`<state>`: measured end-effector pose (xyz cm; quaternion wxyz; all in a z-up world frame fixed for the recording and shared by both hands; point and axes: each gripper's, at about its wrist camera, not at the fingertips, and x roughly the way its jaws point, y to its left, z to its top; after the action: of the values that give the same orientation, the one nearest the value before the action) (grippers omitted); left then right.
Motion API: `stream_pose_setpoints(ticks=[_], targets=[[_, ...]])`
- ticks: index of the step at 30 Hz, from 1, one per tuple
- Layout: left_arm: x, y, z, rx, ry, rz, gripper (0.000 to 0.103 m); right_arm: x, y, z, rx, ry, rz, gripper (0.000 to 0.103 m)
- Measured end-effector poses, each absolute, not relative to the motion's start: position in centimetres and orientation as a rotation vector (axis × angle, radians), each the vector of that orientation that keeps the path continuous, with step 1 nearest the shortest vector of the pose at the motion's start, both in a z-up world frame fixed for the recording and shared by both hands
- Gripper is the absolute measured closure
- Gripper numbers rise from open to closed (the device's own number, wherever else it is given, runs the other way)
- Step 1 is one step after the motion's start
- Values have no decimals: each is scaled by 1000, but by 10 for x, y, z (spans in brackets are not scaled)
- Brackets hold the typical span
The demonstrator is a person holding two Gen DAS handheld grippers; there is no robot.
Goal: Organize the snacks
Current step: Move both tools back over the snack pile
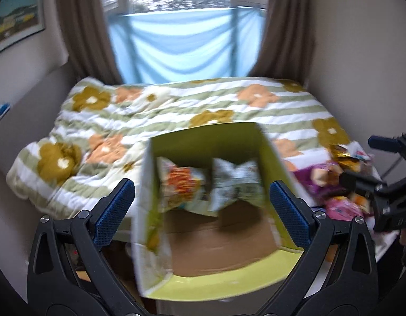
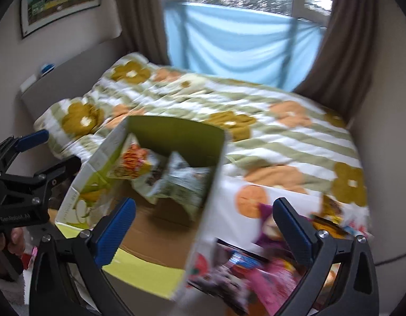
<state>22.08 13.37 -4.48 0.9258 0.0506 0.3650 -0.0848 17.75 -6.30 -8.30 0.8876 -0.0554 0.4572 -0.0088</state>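
- I am looking at the remaining snacks, a heap of crinkly pink, purple and gold foil packets [image 2: 268, 263], lying on the bed just to the right of the open green-lined cardboard box [image 1: 266, 147].
- Two packets, one orange-printed [image 1: 183, 184] and one pale green-and-white [image 1: 237, 181], are already sitting inside that box against its far wall.
- I am judging these packets light, soft, slippery and easily crushed; I would be pinching a flat sealed edge rather than the puffed middle.
- My right gripper [image 2: 203, 223] is standing wide open and holding nothing, straddling the box's right wall.
- My left gripper [image 1: 201, 208] is also gaping open and empty, over the box.
- The right wrist view is showing the heap closely; the left wrist view is showing only its edge, but looks squarely into the box.
- Both views are blurring.
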Motion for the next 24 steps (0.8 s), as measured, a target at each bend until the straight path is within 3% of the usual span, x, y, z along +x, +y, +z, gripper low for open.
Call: stream_pose_setpoints(ticks=[11,19,24], targets=[[184,-26,-55,123,808,-496,2,66,-196,-64,-54,963,-323,0],[171,-141,-107,310,954,-582,2,-5,-266,-91,53,1039,-373,0],[175,-169,-143,379,1058,-589,2,-30,-296,-123,136,1102,-360,0]])
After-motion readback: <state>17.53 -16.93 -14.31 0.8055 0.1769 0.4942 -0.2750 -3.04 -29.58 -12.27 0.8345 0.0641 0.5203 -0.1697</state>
